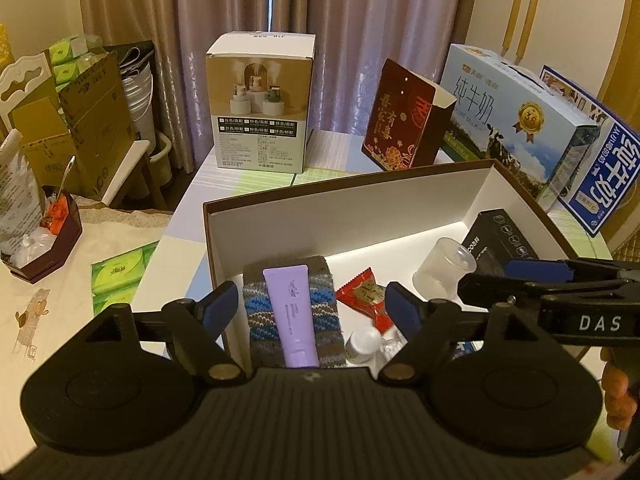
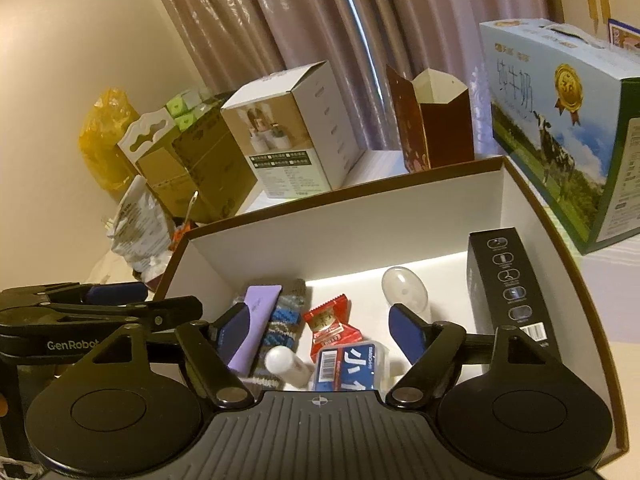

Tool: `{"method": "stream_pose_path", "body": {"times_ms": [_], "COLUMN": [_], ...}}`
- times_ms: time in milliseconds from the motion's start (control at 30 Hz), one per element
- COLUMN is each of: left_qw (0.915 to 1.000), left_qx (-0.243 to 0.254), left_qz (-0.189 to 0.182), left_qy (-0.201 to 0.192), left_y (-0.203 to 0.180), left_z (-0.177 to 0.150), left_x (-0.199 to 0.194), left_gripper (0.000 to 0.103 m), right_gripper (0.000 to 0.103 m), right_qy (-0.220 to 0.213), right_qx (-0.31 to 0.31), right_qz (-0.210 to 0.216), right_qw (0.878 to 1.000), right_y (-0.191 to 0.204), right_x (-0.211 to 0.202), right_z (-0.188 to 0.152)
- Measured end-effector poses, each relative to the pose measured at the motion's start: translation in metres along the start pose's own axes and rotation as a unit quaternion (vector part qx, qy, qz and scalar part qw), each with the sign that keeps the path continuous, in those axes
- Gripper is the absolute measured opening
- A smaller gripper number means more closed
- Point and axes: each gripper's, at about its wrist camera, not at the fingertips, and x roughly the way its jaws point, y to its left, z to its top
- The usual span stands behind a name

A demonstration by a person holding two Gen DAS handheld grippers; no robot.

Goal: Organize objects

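An open brown box [image 1: 344, 216] with white inner walls stands on the table. Inside lie a purple tube [image 1: 290, 312] on a knitted sock [image 1: 256, 320], a red candy wrapper [image 1: 364, 294], a small white bottle [image 1: 362, 342], a clear plastic cup [image 1: 444, 268] and a black carton [image 1: 500, 236]. My left gripper [image 1: 310, 308] hangs open over the box's near left end, its pads either side of the tube without touching it. My right gripper [image 2: 322, 328] is open above the bottle [image 2: 286, 362], the wrapper [image 2: 330, 320] and a blue pack [image 2: 352, 364]. Each gripper shows side-on in the other view.
Behind the box stand a humidifier carton [image 1: 260, 108], a dark red gift bag [image 1: 404, 120] and two blue milk cartons [image 1: 516, 120]. Left of it are a green tissue pack [image 1: 116, 280], a dark tray of odds [image 1: 40, 240] and cardboard boxes [image 1: 92, 120]. A hand [image 1: 616, 392] holds the right gripper.
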Motion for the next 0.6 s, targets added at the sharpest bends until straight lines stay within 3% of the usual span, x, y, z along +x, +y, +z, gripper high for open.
{"method": "stream_pose_path", "body": {"times_ms": [600], "left_qw": [0.9999], "left_qx": [-0.006], "left_qz": [-0.005], "left_qy": [-0.01], "left_y": [-0.021], "left_z": [-0.025], "left_x": [-0.049], "left_gripper": [0.086], "right_gripper": [0.088], "right_qy": [-0.014], "right_qx": [-0.007], "right_qz": [-0.021], "right_qw": [1.0], "right_y": [0.0], "right_x": [-0.049], "right_z": [-0.022]}}
